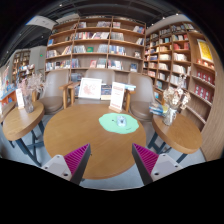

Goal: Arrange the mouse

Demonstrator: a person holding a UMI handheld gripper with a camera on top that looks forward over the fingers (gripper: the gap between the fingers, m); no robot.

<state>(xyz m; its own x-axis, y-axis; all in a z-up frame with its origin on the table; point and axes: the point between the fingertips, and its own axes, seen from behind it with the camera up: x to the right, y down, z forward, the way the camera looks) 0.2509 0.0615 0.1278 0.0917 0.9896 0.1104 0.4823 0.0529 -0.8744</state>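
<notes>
A round wooden table (pixel 75 130) stands ahead of me. On it lies a round green mat (pixel 118 123) with a small grey mouse (pixel 121 122) on top. My gripper (pixel 111 160) is open and empty, its two magenta pads (pixel 76 156) spread wide apart. It hovers over the near edge of the table, well short of the mat and mouse.
Two white sign cards (pixel 90 89) stand at the table's far edge. Smaller round tables (pixel 22 118) sit to the left and to the right (pixel 183 130), the right one with flowers. Bookshelves (pixel 95 45) line the back and right walls. Chairs stand behind the table.
</notes>
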